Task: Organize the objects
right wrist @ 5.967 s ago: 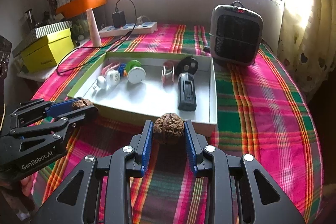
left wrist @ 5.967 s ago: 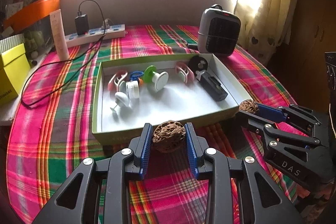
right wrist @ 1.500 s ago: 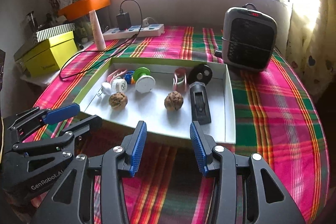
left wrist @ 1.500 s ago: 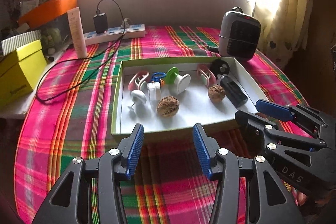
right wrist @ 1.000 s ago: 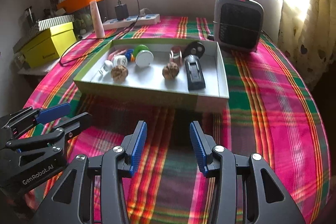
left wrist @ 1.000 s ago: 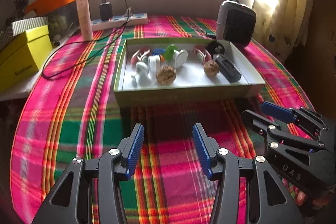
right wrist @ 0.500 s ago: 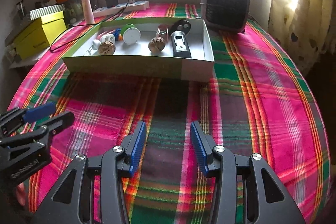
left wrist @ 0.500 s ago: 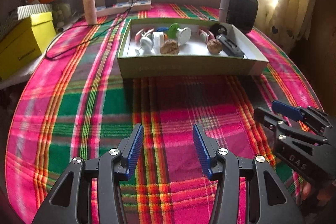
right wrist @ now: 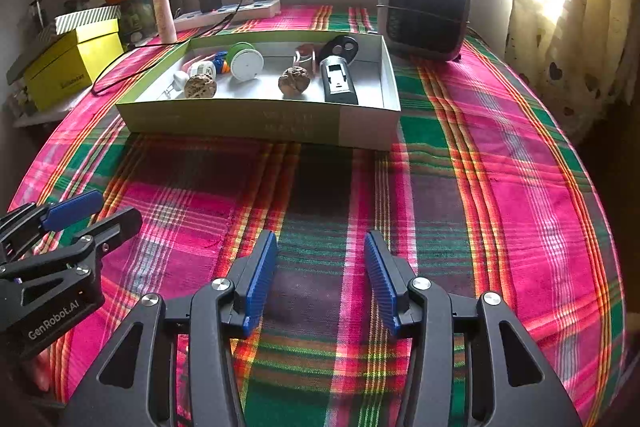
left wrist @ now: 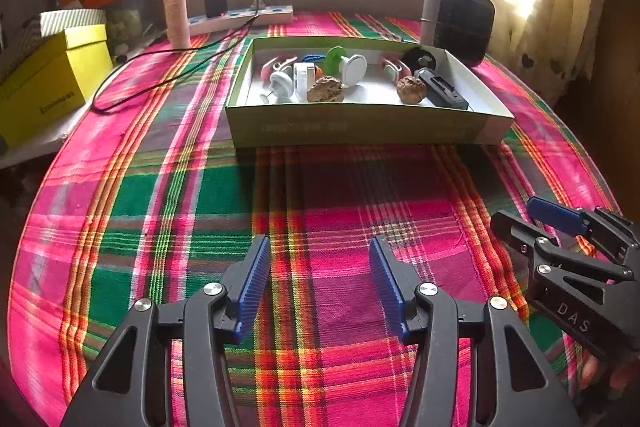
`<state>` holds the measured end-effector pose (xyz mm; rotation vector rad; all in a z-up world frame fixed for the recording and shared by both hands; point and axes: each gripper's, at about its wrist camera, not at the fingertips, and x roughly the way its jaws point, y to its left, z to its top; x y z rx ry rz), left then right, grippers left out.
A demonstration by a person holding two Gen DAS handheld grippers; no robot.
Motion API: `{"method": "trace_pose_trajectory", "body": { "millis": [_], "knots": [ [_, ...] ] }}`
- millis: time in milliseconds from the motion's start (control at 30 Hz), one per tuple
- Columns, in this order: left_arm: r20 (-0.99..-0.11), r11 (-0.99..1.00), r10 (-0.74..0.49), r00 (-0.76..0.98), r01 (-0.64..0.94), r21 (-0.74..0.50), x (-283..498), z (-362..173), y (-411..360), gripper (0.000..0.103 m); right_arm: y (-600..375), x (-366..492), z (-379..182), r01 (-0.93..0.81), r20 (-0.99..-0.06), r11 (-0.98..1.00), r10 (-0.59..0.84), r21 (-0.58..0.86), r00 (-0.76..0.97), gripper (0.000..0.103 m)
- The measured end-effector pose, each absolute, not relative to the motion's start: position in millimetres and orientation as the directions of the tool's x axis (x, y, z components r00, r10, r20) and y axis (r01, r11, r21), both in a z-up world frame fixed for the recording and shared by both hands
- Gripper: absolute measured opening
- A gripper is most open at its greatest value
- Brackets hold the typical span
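Now both claws are hanging empty over the plaid-covered counter (left wrist: 320,187), well back from the shallow green-walled box (left wrist: 360,127) where the things are lying. The left claw (left wrist: 320,283) is standing moderately wide, its jaws having just been opening a little further with nothing between them; the right claw (right wrist: 320,275) is likewise gaping with only cloth showing in the gap. Two walnuts are sitting inside the box: one (right wrist: 200,87) near the left cluster of small plastic pieces, the other (right wrist: 294,79) just beside the black gadget (right wrist: 339,81). These walnuts are looking light, hard and knobbly, so they are likely rolling easily on the smooth floor of the box; taking one across its widest middle, pads square on either side, is probably the safest hold. The small white and coloured bits (left wrist: 304,75) at the back are crowding together and are too tiny to name with confidence, and the near wall of the box is hiding the floor right behind it. A heater (right wrist: 424,9) is standing behind the box.
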<state>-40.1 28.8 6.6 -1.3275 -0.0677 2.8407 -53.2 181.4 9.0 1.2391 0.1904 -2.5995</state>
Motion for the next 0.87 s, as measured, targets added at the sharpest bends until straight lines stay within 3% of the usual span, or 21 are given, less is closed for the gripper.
{"method": "trace_pose_trajectory", "body": {
  "millis": [867],
  "knots": [
    [-0.769, -1.0, 0.013, -0.639, 0.009, -0.023, -40.6, 6.5, 31.9, 0.053, 181.0, -53.6, 9.5, 0.283, -0.778, -0.959, -0.172, -0.008, -0.605, 0.047]
  ]
}}
